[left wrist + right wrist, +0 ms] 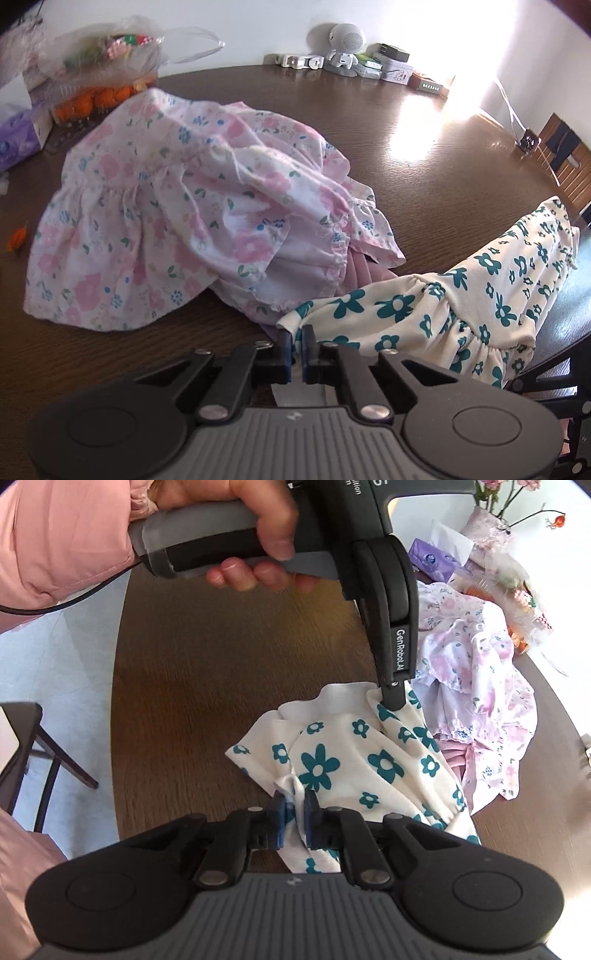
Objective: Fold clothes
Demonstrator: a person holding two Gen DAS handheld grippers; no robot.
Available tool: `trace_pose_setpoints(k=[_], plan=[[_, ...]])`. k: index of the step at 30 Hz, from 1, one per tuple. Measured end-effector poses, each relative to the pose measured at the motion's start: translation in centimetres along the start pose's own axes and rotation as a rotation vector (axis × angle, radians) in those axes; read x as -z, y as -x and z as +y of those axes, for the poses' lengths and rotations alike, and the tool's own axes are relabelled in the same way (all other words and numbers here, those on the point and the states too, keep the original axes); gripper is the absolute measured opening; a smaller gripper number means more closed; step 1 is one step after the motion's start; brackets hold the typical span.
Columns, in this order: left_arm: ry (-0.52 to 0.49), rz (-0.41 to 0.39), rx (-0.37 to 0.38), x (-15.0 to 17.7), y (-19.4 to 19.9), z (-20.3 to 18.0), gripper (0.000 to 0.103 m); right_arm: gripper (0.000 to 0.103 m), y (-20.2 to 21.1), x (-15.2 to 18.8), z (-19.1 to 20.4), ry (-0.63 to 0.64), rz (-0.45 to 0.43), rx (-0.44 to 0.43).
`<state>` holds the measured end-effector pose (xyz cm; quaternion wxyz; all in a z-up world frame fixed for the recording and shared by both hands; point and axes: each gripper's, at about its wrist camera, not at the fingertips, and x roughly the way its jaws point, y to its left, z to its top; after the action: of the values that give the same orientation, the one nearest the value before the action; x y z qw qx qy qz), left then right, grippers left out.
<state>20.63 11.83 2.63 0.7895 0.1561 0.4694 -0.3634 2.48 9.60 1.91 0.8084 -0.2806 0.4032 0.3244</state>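
Jaws, left gripper (pixel 298 336): black linkage arms, blue pads, clamped on a hem corner of the cream dress (pixel 461 295). Jaws, right gripper (pixel 294 805): same build, pinched on a white bunched fold at the near edge of that dress.

Cream dress: soft, matte knit, teal flower print, gathered seam across it, rumpled. It lies on the table (pixel 424 155) near the front edge. In the left wrist view its long axis runs from the clamped corner up and to the right, the far end draped over the table's edge. In the right wrist view it stretches between the two grippers, slack and folded on itself.

Pink floral dress (pixel 166 221): thin, light woven cloth, pale pink and blue flowers, ruffled trim, heaped in a broad mound just beside the cream dress and touching it.

Table: dark brown wood grain, rounded edge, glossy under strong glare.

Left hand (pixel 255 531): wrapped round the grey and black handle of the left gripper, pink padded sleeve (pixel 62 535) behind it.

Far edge of the table: clear plastic bag (pixel 107 51) holding orange items, possibly fruit; small white rounded figure (pixel 343 44); stacked small boxes (pixel 391 64).
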Motion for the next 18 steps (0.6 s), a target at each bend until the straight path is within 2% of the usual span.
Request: trace_pose_setpoints(k=[6, 10, 14, 18], plan=[[-0.065, -0.006, -0.035, -1.6, 1.7, -2.3, 0.003, 0.009, 2.8, 1.1, -0.9, -0.097, -0.098, 0.012], [-0.099, -0.025, -0.043, -3.4, 3.2, -4.2, 0.003, 0.008, 5.0, 2.6, -1.9, -0.210, -0.188, 0.017], [-0.136, -0.046, -0.035, -5.4, 4.2, -7.1, 0.003, 0.008, 7.7, 5.4, -3.6, -0.367, -0.305, 0.010], [-0.180, -0.067, -0.014, -7.2, 4.3, -10.7, 0.003, 0.008, 9.4, 9.2, -5.4, -0.539, -0.386, -0.032]])
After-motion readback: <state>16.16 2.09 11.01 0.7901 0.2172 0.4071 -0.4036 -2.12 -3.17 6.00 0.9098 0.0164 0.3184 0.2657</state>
